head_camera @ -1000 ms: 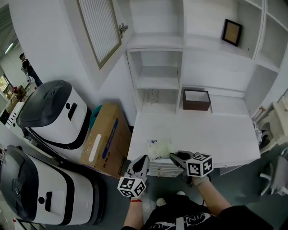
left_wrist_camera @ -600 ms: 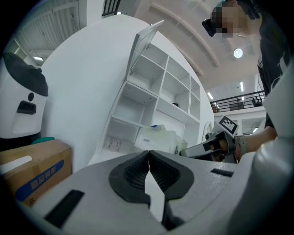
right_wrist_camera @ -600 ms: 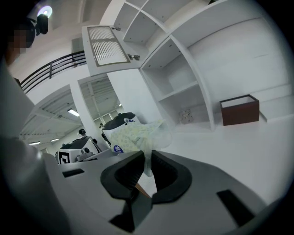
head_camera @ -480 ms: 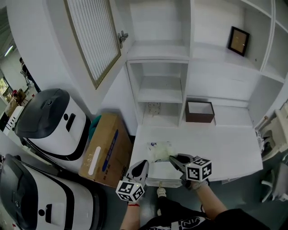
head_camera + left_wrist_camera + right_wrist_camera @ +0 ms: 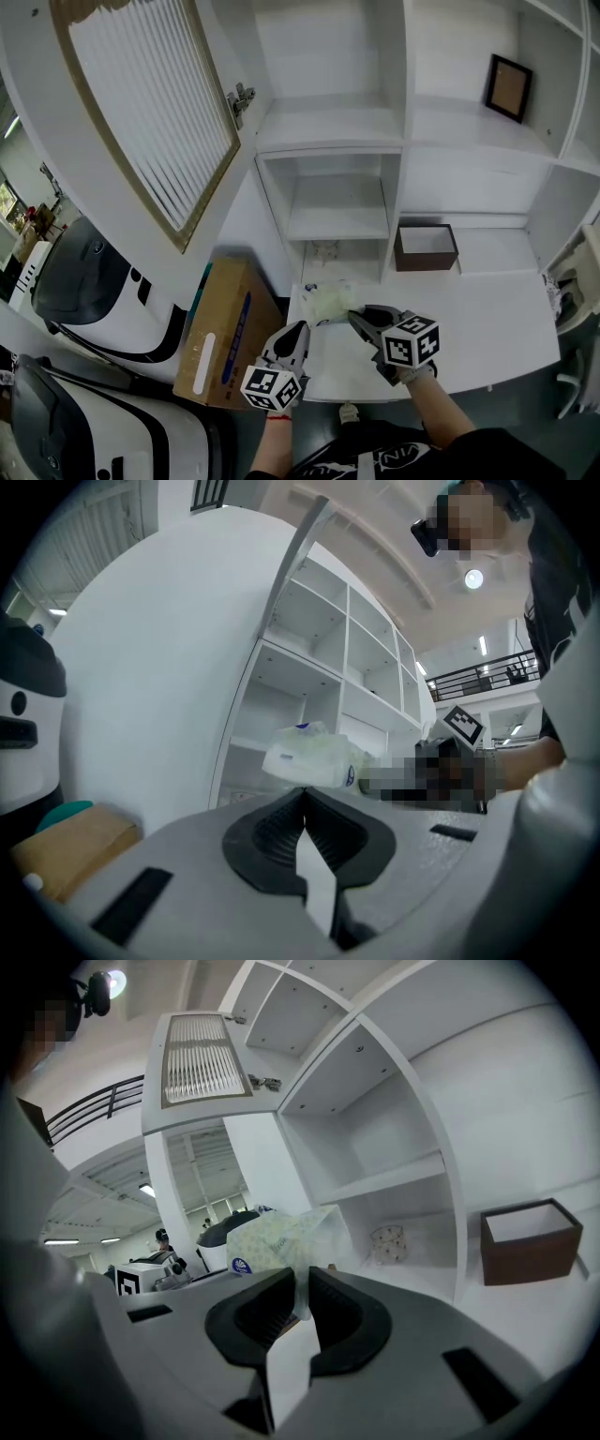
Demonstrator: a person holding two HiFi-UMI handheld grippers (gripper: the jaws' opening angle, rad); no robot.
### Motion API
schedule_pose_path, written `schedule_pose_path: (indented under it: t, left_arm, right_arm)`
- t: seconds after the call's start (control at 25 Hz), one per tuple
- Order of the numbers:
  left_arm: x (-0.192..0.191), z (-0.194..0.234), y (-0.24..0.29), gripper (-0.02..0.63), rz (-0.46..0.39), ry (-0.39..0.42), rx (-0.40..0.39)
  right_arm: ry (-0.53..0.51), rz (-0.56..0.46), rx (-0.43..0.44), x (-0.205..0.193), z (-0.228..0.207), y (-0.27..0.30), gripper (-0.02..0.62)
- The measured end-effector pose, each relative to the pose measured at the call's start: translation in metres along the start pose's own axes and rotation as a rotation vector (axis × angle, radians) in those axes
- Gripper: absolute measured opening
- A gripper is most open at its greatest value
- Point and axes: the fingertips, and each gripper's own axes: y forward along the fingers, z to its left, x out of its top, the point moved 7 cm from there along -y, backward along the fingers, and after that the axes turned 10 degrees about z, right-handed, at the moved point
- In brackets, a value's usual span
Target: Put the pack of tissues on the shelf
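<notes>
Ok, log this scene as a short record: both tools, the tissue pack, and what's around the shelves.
Right tool: shut on the pack of tissues, pinching its wrapper
Left tool: shut, nothing held
Placement: held up before the shelf unit, not yet shelved
Shelf contents: small patterned object in the lowest cubby
Counter: brown box, right of that cubby
</notes>
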Motion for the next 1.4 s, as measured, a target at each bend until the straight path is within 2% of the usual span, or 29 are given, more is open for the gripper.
schedule_pose_path:
  t: [0.32,0.84,1.12,1.4]
  left_arm:
    - [0.029,0.017,0.031,0.005,-0.007,0.032,-0.006]
    - [0.057,0.026,0.067,0.005,-0.026,0.058,-0.027]
    - [0.078,0.038,0.089,0.005,-0.045,0.089,-0.111]
    - [0.097,0.056,0.113,0.005,-0.029,0.121,-0.208]
  right_arm:
    - [-0.043,-0.035,-0.021,0.046,-0.023,0.009,0.044]
    - [-0.055,-0.093,-0.034,0.088,-0.046,0.015,0.044]
    - [-0.04,-0.164,-0.105,0.113,-0.056,0.018,0.044]
    - [-0.011,-0.209,-0.201,0.136,-0.064,0.031,0.044]
